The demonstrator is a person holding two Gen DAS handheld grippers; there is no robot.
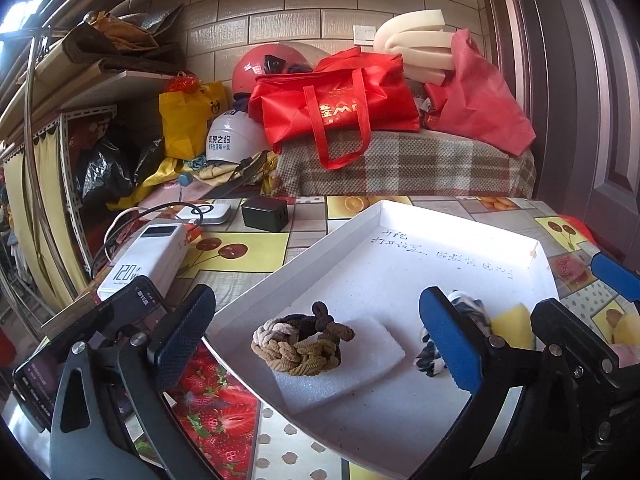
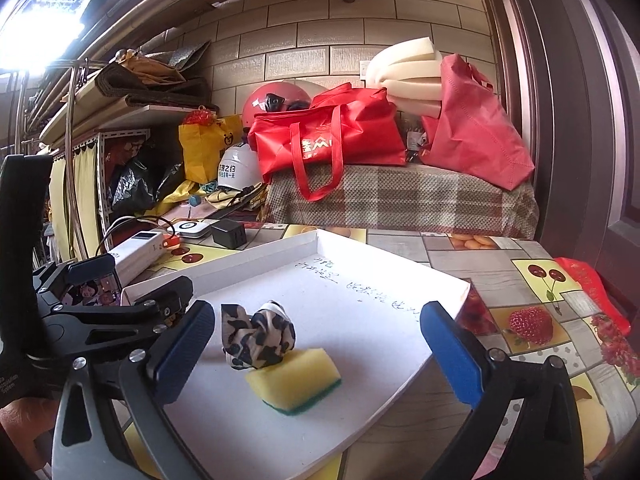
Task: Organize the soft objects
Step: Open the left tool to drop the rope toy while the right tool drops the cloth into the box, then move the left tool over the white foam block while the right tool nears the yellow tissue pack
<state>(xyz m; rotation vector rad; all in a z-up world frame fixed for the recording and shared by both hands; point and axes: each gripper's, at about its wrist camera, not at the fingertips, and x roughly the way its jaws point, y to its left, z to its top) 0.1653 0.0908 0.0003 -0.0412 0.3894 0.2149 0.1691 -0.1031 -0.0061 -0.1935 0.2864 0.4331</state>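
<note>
Both grippers, L (image 1: 320, 344) & R (image 2: 316, 352), jaws spread wide, nothing held. Braided band (image 1: 302, 340) on foam pad (image 1: 372, 354): prob. light, squashy; pinch across braid. Scrunchie (image 2: 260, 336) rests on sponge (image 2: 294, 380), likely limp; take at bunched middle.

We see the left gripper (image 1: 320, 344) with jaws spread wide, fingers at eight and four o'clock, nothing pressed between the blue pads. Our right gripper (image 2: 316, 354) is just as wide and empty-jawed, angled slightly downward. At nine o'clock in the right wrist view sits the left gripper's black frame.
</note>
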